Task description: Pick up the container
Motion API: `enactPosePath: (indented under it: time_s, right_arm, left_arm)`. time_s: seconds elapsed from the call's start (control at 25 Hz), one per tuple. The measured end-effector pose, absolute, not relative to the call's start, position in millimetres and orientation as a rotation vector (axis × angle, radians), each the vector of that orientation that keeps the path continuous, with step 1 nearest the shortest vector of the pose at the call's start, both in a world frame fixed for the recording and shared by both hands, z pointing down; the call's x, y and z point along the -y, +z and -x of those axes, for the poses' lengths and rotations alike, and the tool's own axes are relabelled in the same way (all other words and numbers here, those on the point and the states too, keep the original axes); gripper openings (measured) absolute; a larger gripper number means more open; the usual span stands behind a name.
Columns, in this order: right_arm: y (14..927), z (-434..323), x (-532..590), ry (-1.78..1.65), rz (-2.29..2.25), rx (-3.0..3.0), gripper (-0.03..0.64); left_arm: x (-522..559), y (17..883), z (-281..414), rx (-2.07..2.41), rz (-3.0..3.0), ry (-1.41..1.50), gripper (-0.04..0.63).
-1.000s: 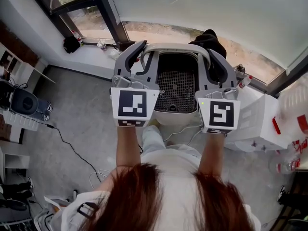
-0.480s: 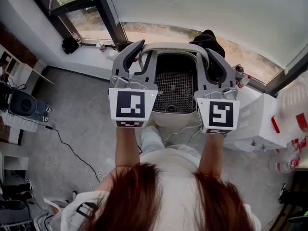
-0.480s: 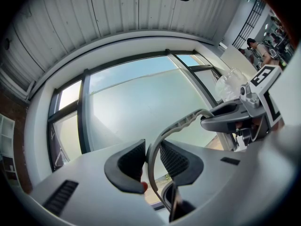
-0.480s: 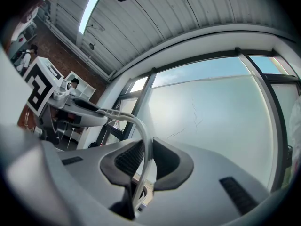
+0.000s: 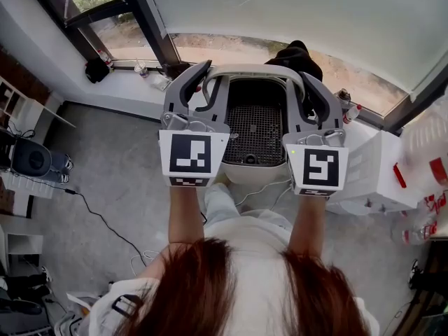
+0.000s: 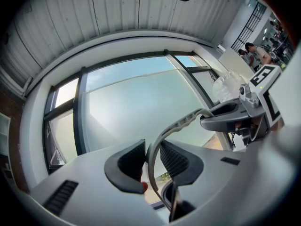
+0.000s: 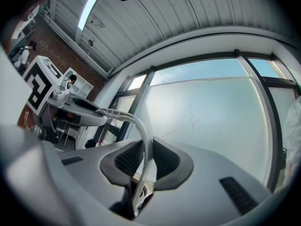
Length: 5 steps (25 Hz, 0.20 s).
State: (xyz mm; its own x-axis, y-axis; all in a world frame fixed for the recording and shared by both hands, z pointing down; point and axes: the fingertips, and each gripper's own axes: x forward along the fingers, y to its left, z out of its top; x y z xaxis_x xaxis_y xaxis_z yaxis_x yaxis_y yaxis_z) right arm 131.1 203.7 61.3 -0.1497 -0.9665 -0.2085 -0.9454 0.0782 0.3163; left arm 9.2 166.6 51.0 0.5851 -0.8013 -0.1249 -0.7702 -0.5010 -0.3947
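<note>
Not much to report since a second ago, honestly. The container (image 5: 255, 172) sits in the same spot between my two grippers, and the only thing that moved in the head view is the room around it, which slid over a touch. I read that as the camera drifting, not the load.

The left gripper (image 6: 151, 159) has its fingers clamped on the left end of the handle (image 5: 255, 68), and the right gripper (image 7: 148, 157) is clamped on the right end. Both gripper views show the white strip pinched between the ribbed pads. The whole thing hangs out in front of me, well above the grey floor (image 5: 119, 180) and not resting on any worktop. So I'd call the pick-up basically done; now it's just a matter of holding it steady.

The container itself is a cream-white tub with rounded corners, dark inside, with a metal mesh grid lying in the bottom. The handle is a thin pale arch over the far side, and it looks level enough, with no obvious tilt.
</note>
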Motion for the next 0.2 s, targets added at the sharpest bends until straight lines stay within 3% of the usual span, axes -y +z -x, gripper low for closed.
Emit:
enactPosePath:
  time_s: [0.2]
  right_arm:
    - [63.6, -137.2, -199.9, -0.597, -2.013, 2.241, 0.072]
  left_arm:
    - [-162.3, 52.8, -14.9, -1.249, 2.418, -0.106, 0.103]
